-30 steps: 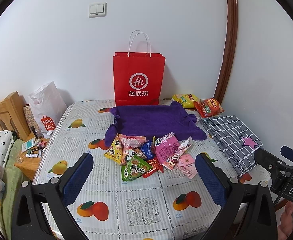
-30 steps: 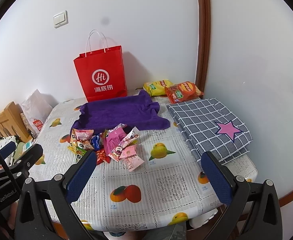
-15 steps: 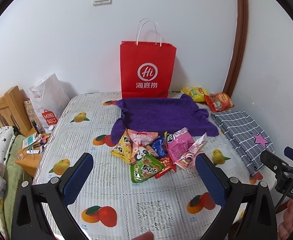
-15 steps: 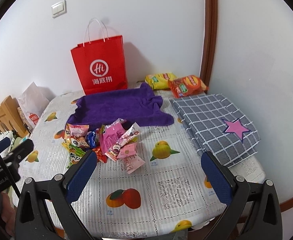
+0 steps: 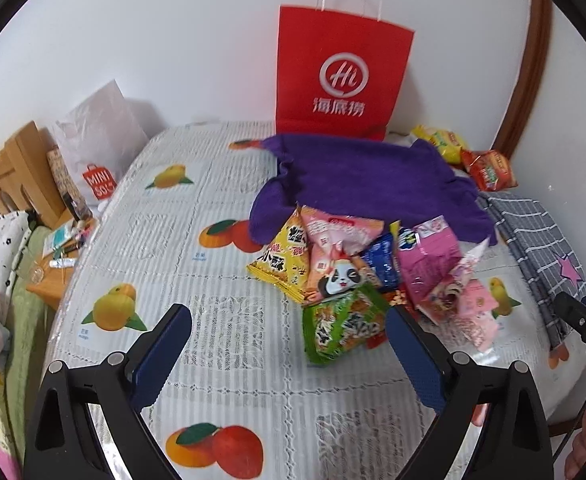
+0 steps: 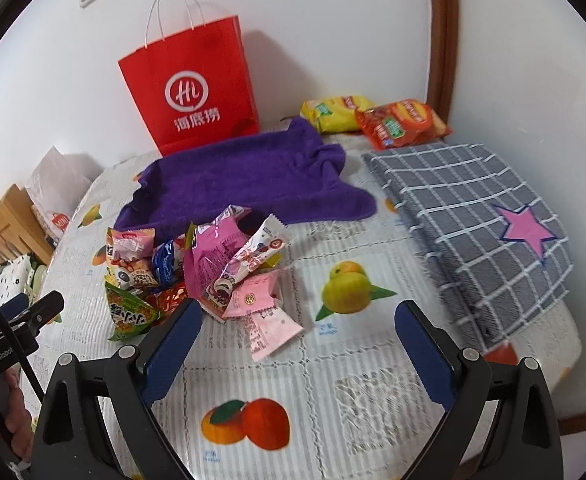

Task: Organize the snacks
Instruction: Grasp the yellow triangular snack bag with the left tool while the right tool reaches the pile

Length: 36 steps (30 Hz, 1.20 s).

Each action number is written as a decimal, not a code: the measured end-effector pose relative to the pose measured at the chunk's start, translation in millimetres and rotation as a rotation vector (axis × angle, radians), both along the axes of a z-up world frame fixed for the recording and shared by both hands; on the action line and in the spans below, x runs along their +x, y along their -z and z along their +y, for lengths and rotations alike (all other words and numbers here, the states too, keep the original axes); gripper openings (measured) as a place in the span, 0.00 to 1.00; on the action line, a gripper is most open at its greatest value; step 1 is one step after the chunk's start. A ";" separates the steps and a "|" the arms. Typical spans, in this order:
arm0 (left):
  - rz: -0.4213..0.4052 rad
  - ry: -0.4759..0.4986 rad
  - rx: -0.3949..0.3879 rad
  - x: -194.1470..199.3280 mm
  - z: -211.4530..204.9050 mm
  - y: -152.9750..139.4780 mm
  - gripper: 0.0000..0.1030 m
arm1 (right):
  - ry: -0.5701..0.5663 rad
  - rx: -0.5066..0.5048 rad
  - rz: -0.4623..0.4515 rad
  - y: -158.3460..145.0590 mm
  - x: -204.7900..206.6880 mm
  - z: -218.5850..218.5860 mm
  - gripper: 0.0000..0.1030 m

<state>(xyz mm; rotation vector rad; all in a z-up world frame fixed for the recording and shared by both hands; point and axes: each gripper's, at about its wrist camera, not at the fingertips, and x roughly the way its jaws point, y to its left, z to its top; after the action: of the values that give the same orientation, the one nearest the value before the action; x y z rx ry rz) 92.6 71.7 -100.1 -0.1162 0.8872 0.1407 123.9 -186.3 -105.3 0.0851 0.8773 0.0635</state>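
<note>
The left claw [image 5: 289, 344] hangs with its dark blue padded jaws spread wide and closing slightly, nothing between them but the fruit-printed white cloth covering the counter [image 5: 221, 264]. Just ahead of it and a little toward its right jaw lies the heap of small snack packets [image 5: 357, 268]: a green crinkled packet [image 5: 341, 326] nearest, touching that jaw's tip in the view, with a yellow triangular packet [image 5: 283, 260], a pink packet with a panda face [image 5: 335, 256] and a glossy pink bag [image 5: 427, 264] piled behind it. Beyond the heap lies a rumpled purple towel [image 5: 365, 180], and past that a red paper carrier bag with white handles [image 5: 343, 68] stands upright against the wall.

The right claw [image 6: 297, 344] is likewise released, its jaws wide and closing a little over bare cloth. The same heap sits ahead of its left jaw, with a flat pale pink sachet [image 6: 271, 328] lying closest, just inside that jaw. Off beyond its right jaw lies a folded grey checked cloth with a pink star [image 6: 473, 216]. Far ahead, in the corner, rest a yellow crisp bag [image 6: 335, 112] and a red-orange crisp bag [image 6: 403, 122], touching each other.
</note>
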 end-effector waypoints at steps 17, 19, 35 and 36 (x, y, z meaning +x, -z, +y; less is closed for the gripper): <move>0.024 -0.004 0.000 58.2 18.4 25.6 0.94 | -0.026 0.073 0.098 37.3 45.4 -4.5 0.94; 0.023 -0.020 -0.006 60.0 27.7 26.2 0.94 | -0.029 0.102 0.107 40.3 49.0 -6.2 0.94; 0.099 0.011 -0.049 96.9 34.8 59.5 0.73 | -0.027 0.103 0.119 44.6 64.1 -7.4 0.94; 0.100 0.015 -0.055 98.2 34.5 60.7 0.73 | -0.030 0.099 0.119 44.3 65.0 -6.4 0.94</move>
<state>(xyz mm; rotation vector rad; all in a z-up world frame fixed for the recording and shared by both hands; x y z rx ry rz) 190.8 106.2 -160.9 -0.1545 0.9923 0.1084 188.8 -192.7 -149.7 0.1700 0.9948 0.1307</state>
